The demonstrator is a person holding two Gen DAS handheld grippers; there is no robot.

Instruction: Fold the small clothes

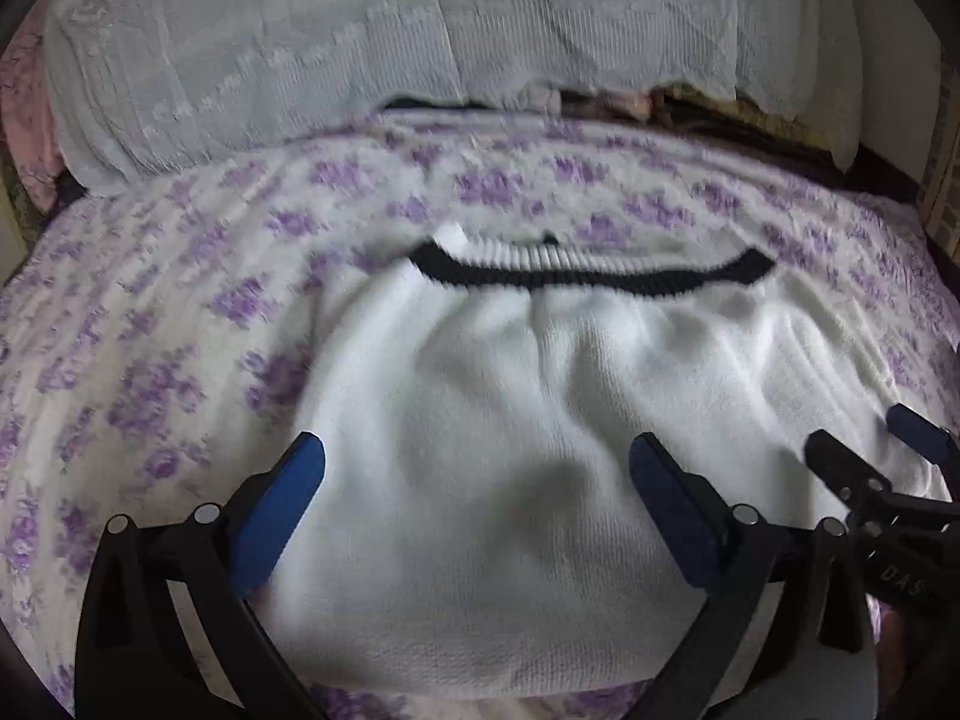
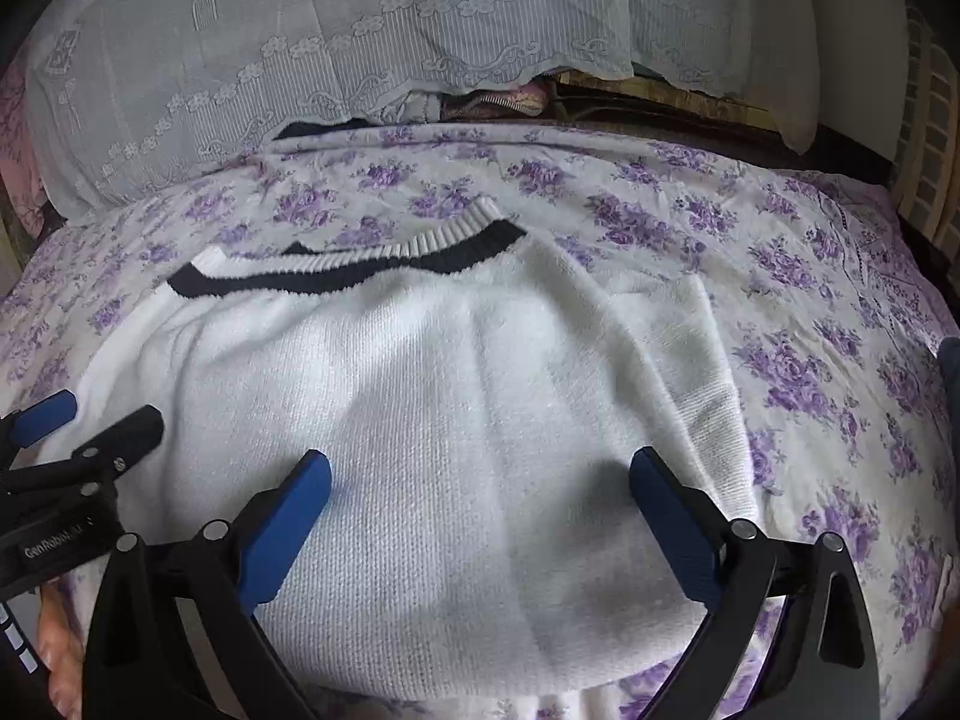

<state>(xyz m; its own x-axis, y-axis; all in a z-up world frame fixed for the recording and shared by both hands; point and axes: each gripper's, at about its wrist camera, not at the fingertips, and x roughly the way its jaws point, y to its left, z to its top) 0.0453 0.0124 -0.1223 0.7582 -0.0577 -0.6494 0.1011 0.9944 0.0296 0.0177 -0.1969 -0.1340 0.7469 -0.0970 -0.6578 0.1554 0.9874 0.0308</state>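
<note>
The sweater (image 2: 456, 432) lies flat on the bed (image 2: 810, 312), near its front edge, with the neckband (image 2: 360, 267) on the far side, towards the cloth-draped pillows (image 2: 360, 60) that run along the back of the bed. One sleeve (image 2: 690, 360) lies folded alongside the body on the right. The bedspread (image 1: 150, 330) shows on the left, on the right and behind the garment. The left gripper (image 1: 477, 501) hangs over the left part of the sweater's near half, its jaws spread wide apart above the knit; the right gripper (image 2: 480, 507) hangs just beside it to the right, jaws likewise spread, over the right part.
</note>
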